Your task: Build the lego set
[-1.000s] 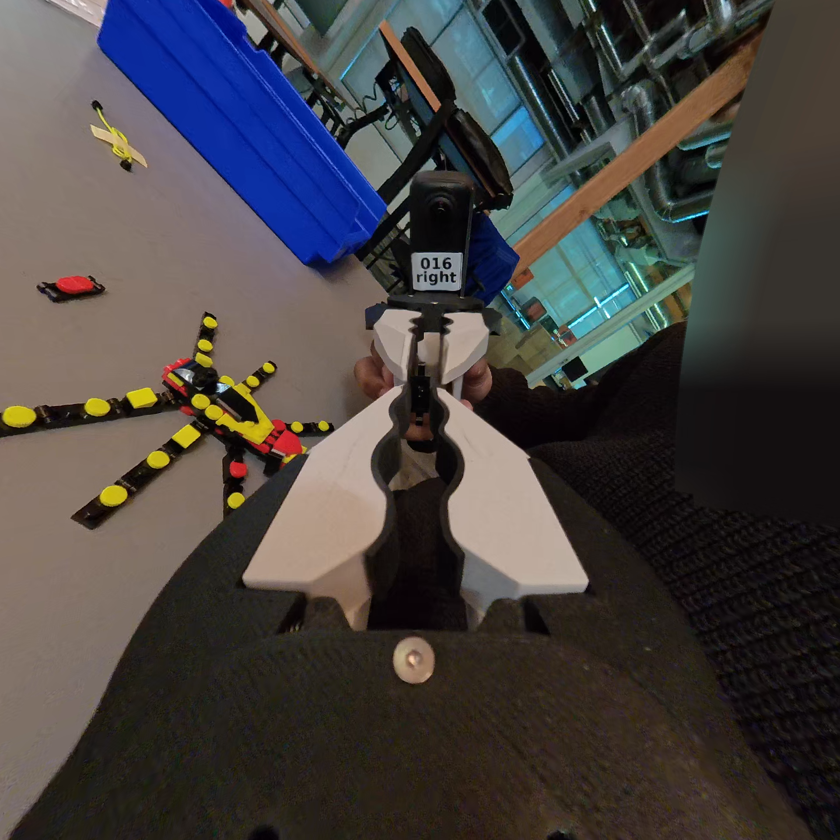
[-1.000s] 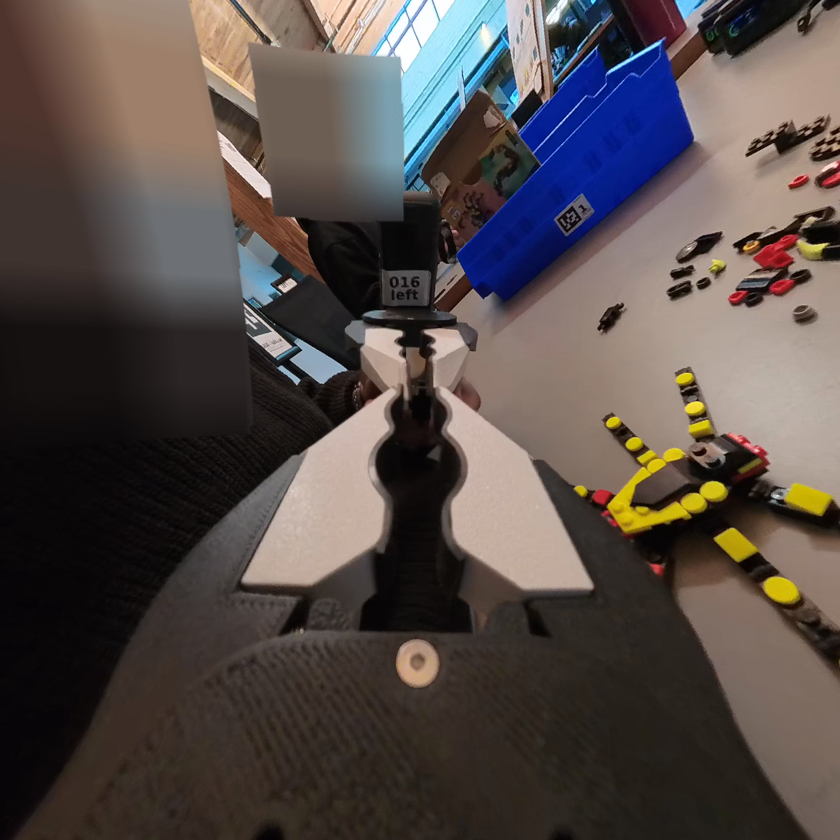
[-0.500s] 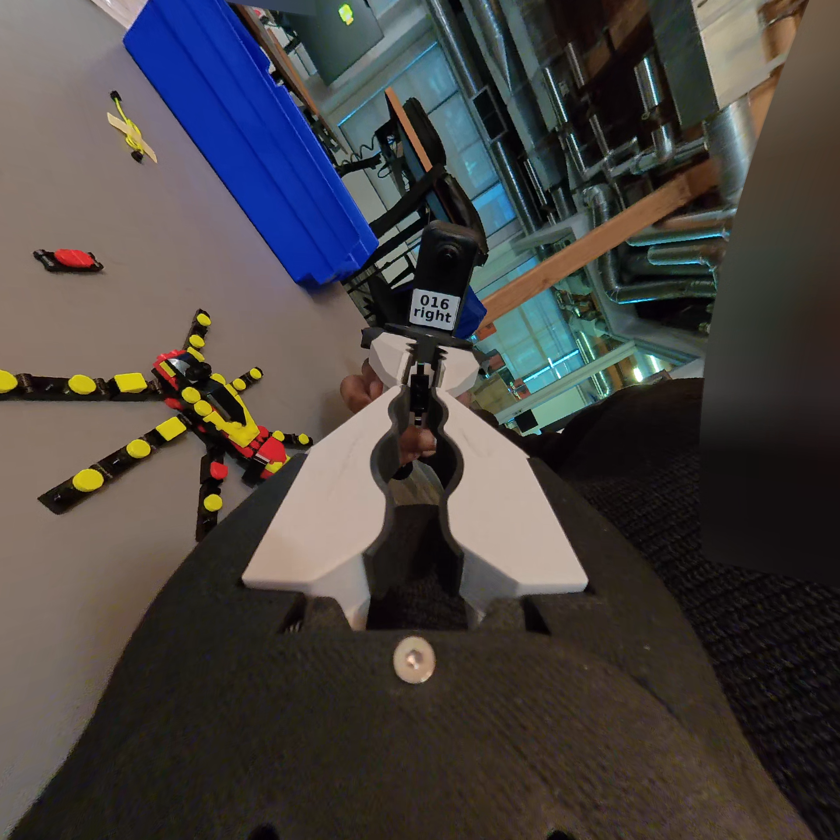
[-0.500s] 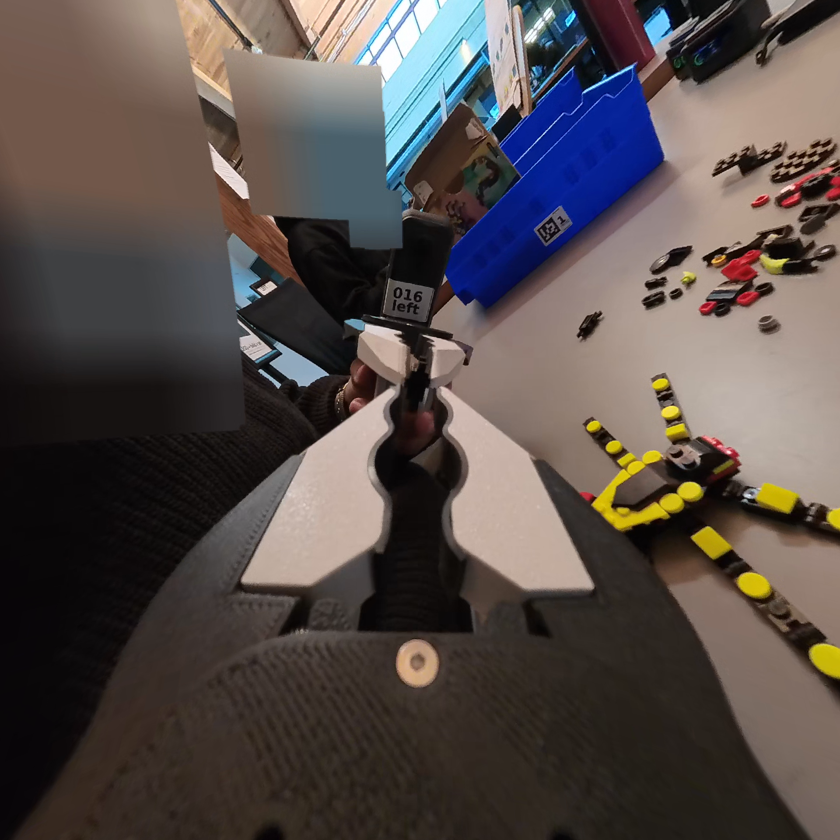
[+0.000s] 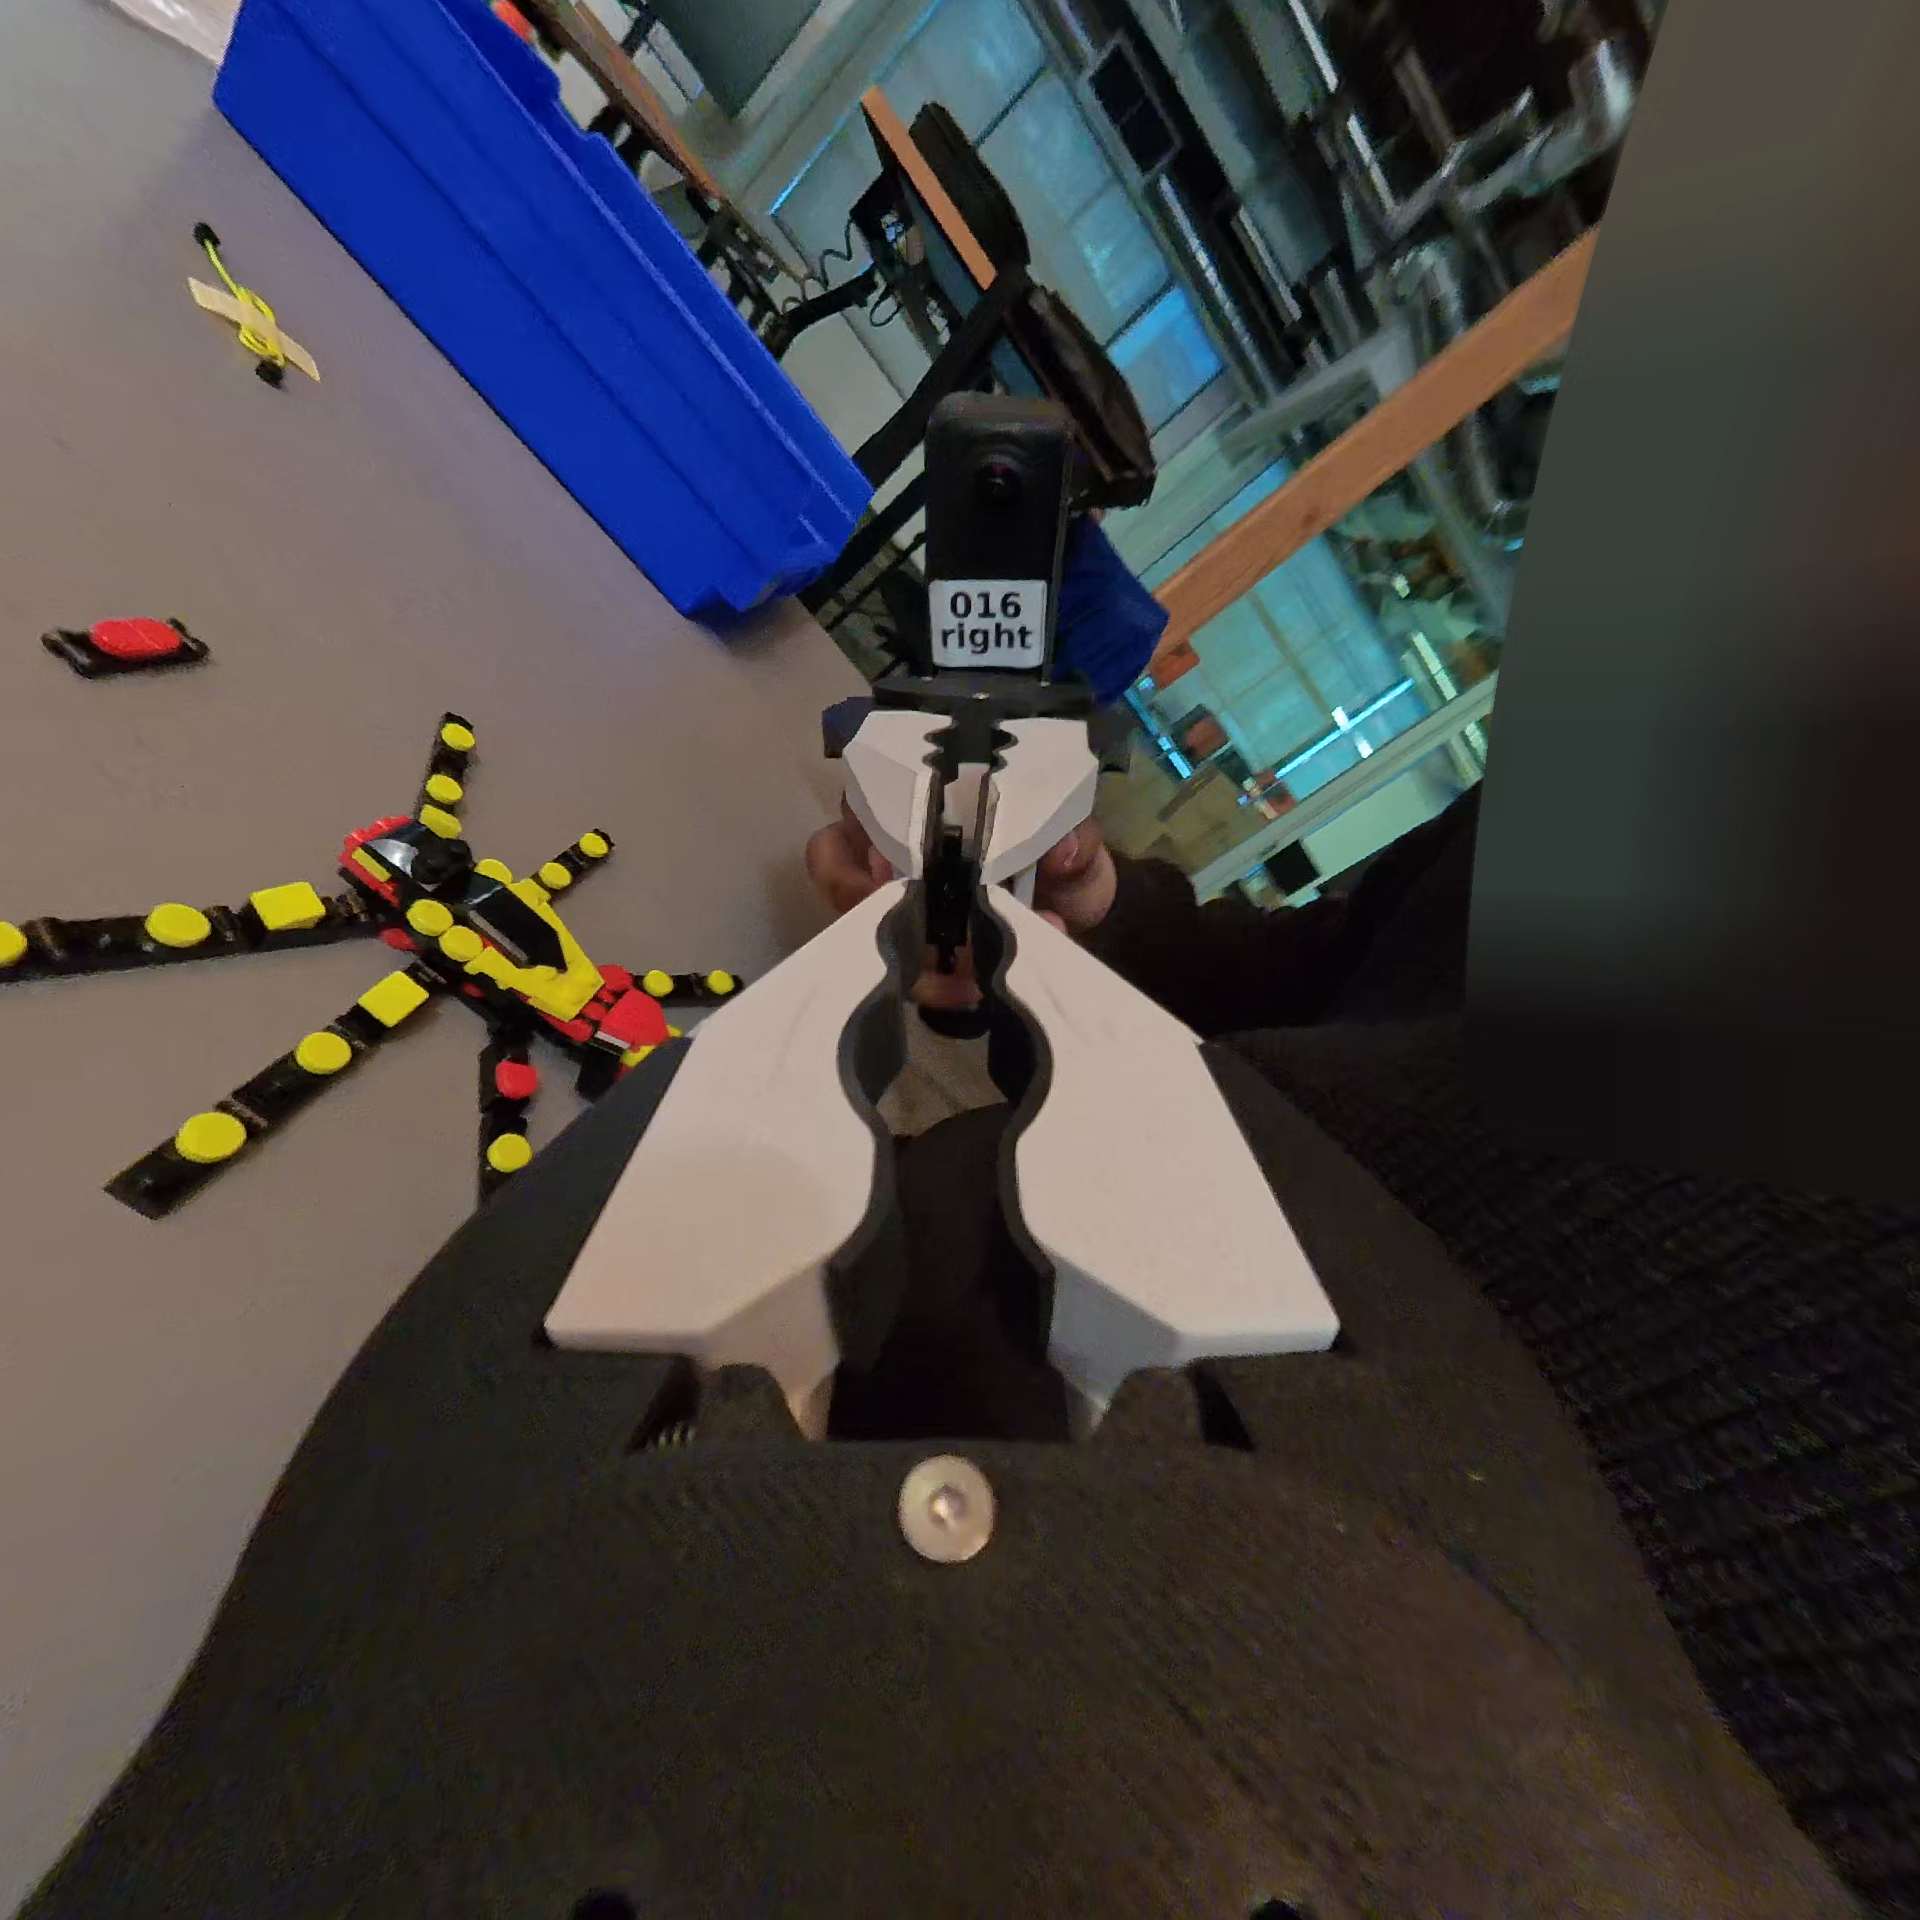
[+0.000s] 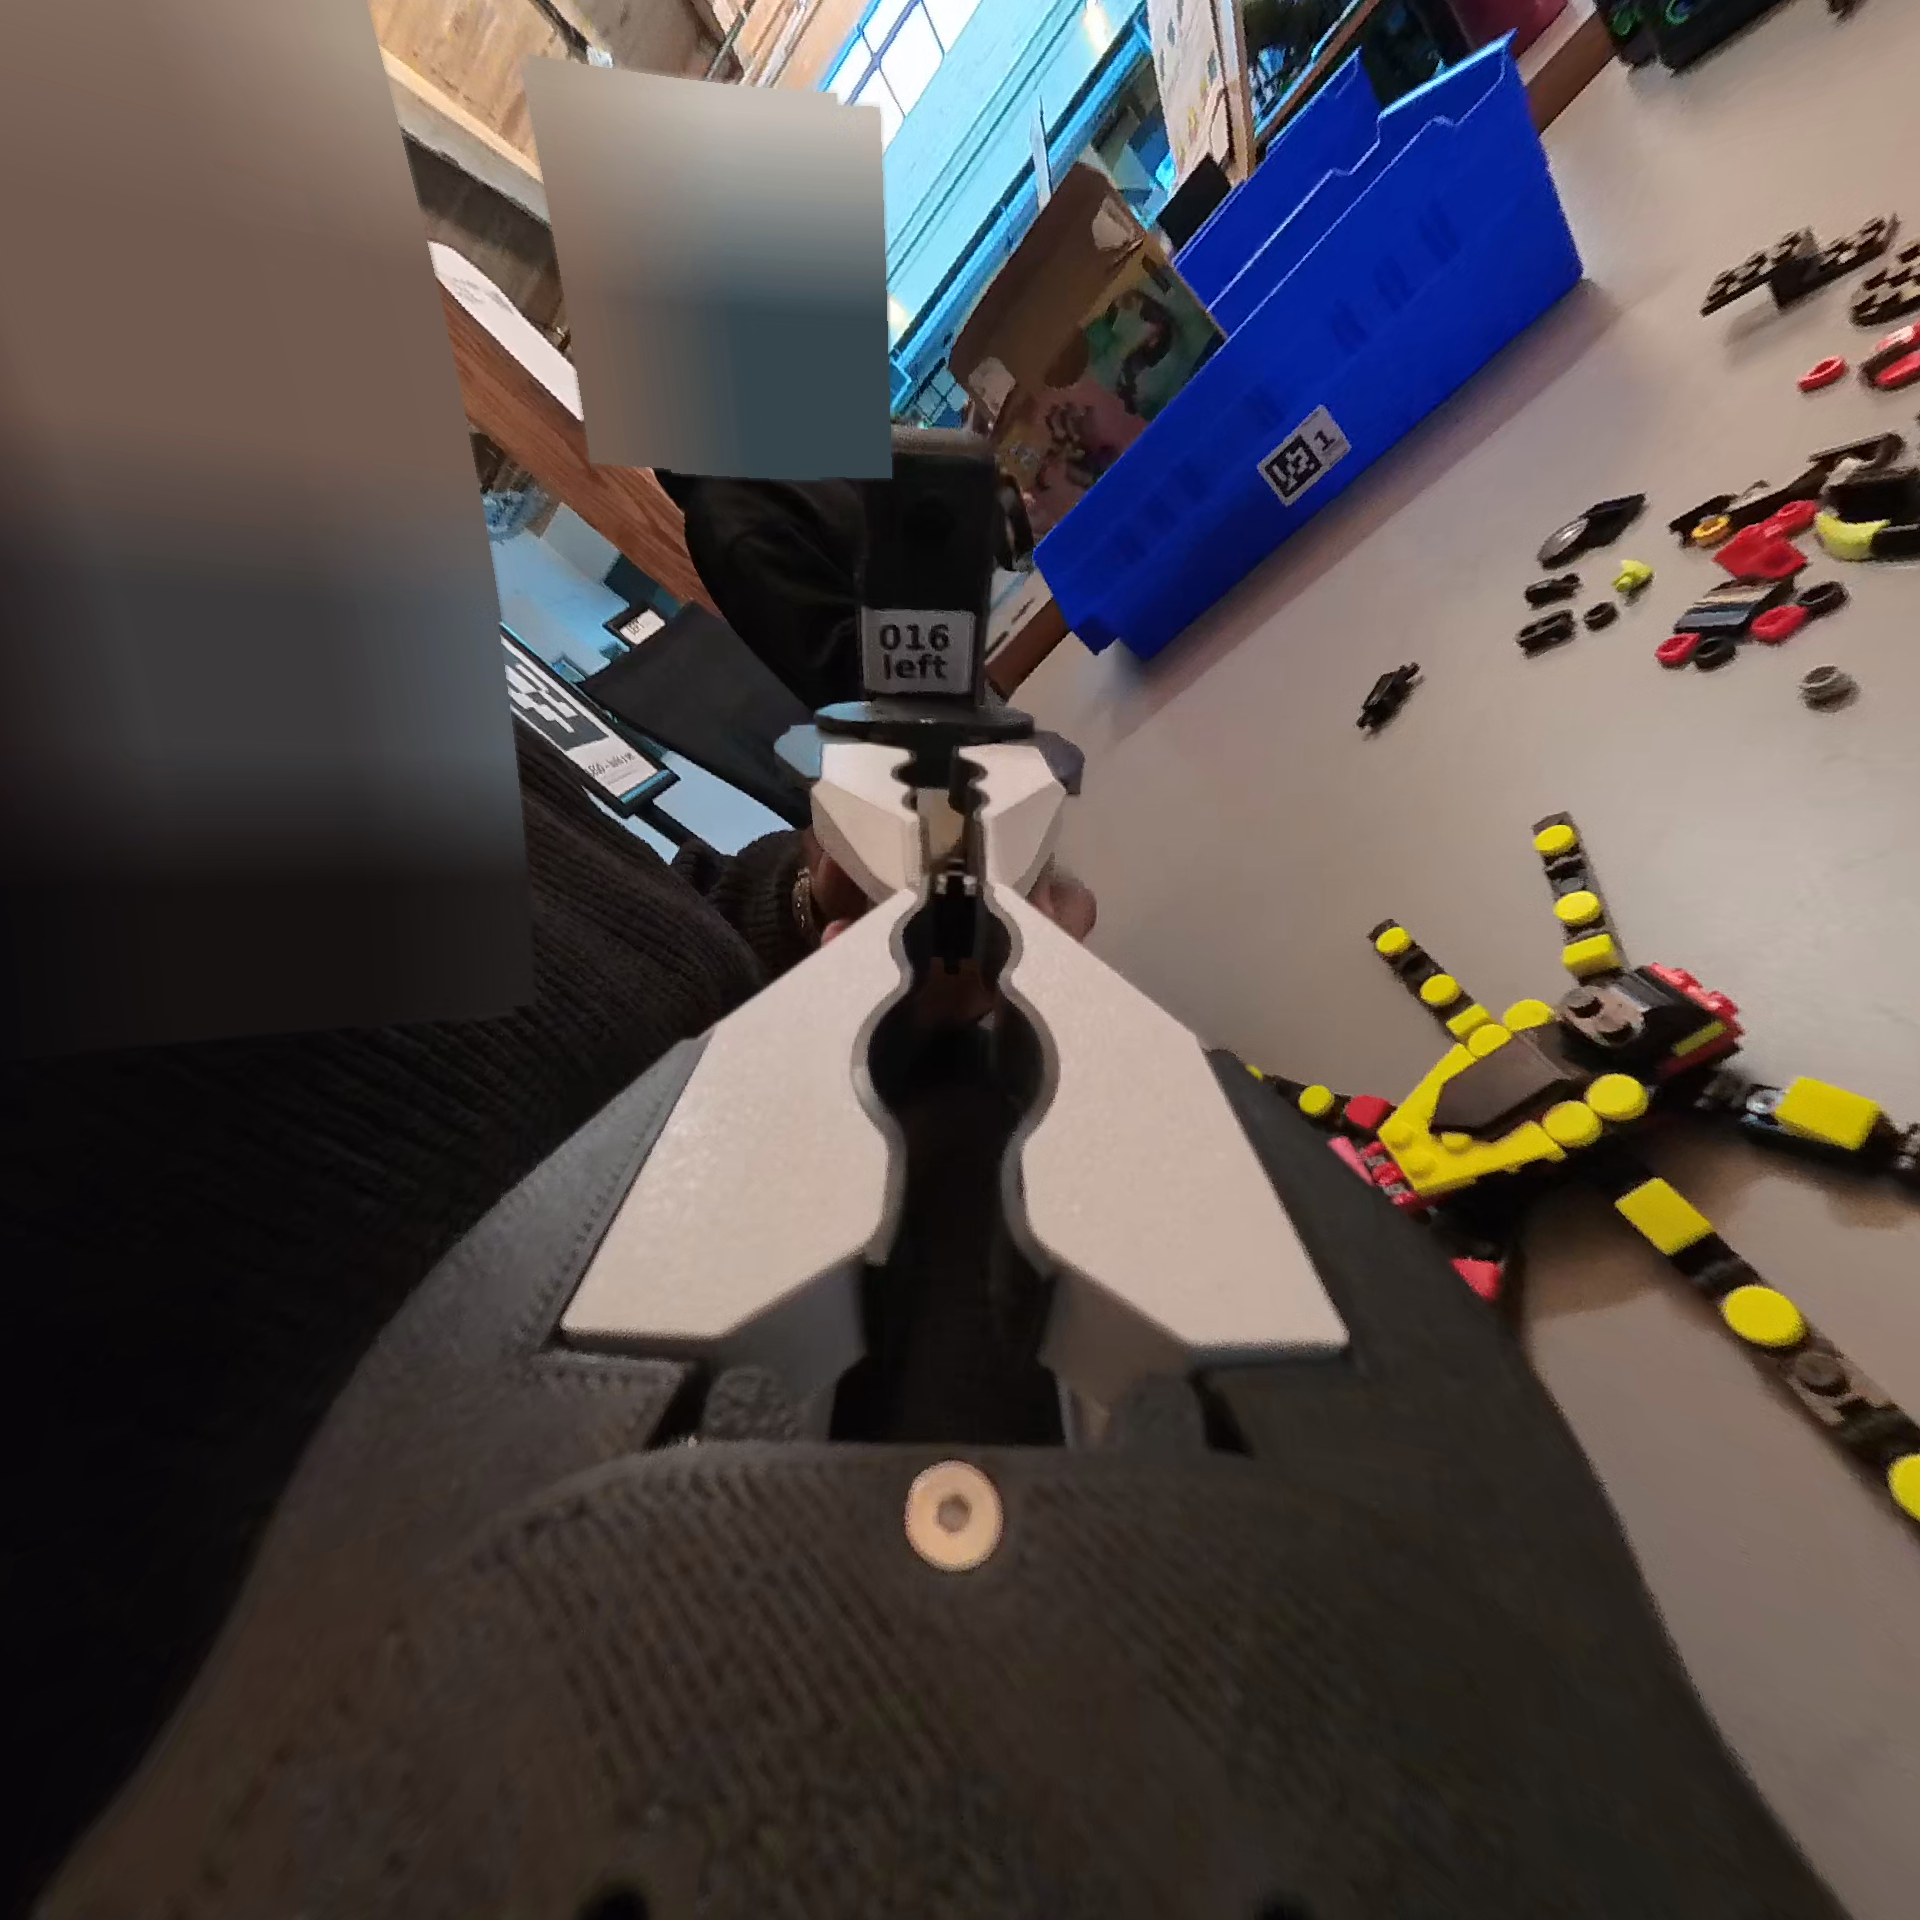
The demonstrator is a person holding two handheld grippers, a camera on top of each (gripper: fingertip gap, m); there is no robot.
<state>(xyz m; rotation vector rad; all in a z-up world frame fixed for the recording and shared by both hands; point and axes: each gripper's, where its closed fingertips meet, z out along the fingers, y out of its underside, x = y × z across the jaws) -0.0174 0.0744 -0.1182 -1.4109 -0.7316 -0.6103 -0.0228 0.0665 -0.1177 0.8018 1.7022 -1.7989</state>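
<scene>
My left gripper (image 5: 948, 920) and my right gripper (image 6: 951, 920) are held in the air, facing each other tip to tip. A small black lego piece (image 5: 948, 894) sits between the meeting fingertips, and both grippers are shut on it. It also shows in the right wrist view (image 6: 951, 914). The opposite gripper fills the middle of each view: the right one (image 5: 961, 800) and the left one (image 6: 940, 821). A yellow, red and black lego model (image 5: 488, 935) with long black legs carrying yellow studs lies on the grey table, to one side below the grippers (image 6: 1538, 1091).
A blue bin (image 5: 520, 291) stands at the table's far side (image 6: 1351, 364), with a cardboard box (image 6: 1091, 332) behind it. A red-on-black piece (image 5: 130, 644) and a yellow piece (image 5: 249, 322) lie apart. Several loose pieces (image 6: 1745, 582) lie past the model. Both grippers' tips are close together, under 4 cm apart.
Both grippers stayed tip to tip on the small black piece. The pair tilted and shifted slightly, then swung back; the model on the table did not move.
</scene>
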